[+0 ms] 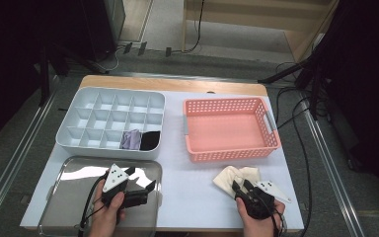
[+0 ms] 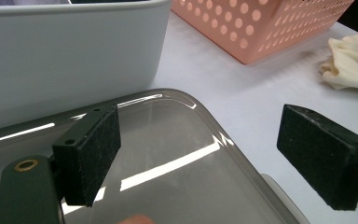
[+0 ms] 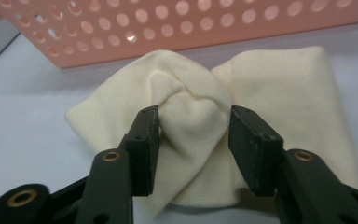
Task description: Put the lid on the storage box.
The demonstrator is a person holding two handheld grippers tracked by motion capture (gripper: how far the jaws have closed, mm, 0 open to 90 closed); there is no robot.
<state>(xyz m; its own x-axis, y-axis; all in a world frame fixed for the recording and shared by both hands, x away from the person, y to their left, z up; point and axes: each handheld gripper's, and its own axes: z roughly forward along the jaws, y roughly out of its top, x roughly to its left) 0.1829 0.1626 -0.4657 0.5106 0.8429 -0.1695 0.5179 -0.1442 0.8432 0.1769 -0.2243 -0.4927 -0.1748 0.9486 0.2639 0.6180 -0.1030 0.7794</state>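
A cream cloth (image 1: pixel 237 177) lies bunched on the white table, just in front of the pink basket (image 1: pixel 192 129). My right gripper (image 1: pixel 241 185) reaches into it from the near side. In the right gripper view the cloth (image 3: pixel 279 88) has a raised fold that sits between the two pads of the right gripper (image 3: pixel 193 135); the jaws stand apart around it and do not pinch it flat. My left gripper (image 1: pixel 140 177) hovers over the shiny metal tray (image 1: pixel 74 170), jaws wide apart. The left gripper (image 2: pixel 200 154) has nothing between its pads, only the tray (image 2: pixel 177 135) below.
A grey compartment organiser (image 1: pixel 74 114) stands at the back left, with a purple cloth (image 1: pixel 131 139) and a black one (image 1: pixel 151 140) in two front compartments. The pink basket looks empty. Cables and dark stands ring the table.
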